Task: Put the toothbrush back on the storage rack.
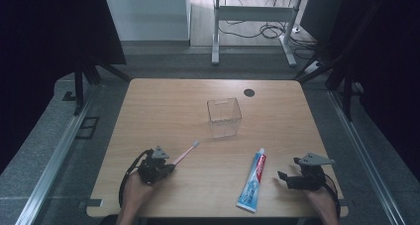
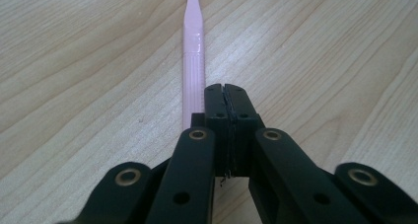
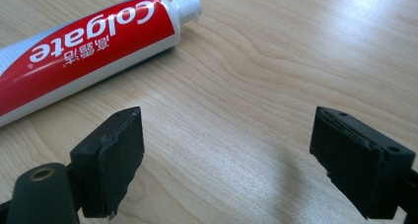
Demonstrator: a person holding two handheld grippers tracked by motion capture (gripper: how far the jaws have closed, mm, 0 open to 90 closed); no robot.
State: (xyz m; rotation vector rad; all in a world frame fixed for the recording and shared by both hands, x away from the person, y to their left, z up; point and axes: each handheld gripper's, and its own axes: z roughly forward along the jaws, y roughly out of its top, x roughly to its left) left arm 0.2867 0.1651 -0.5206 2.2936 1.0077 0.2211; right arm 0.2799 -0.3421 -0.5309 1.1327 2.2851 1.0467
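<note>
Pink toothbrush [image 2: 193, 61] beside closed jaws

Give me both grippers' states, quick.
Left gripper: jaws shut together; the pink toothbrush lies beside them, not visibly gripped.
Right gripper: open, holding nothing; the toothpaste tube lies apart.

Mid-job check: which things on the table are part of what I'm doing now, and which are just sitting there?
In the job:
- pink plastic toothbrush, lying beside the shut left hand-held gripper
- red, white and blue toothpaste tube, near the open right hand-held gripper
- probably the clear plastic box

Lying about:
- black round disc at the table's far edge
</note>
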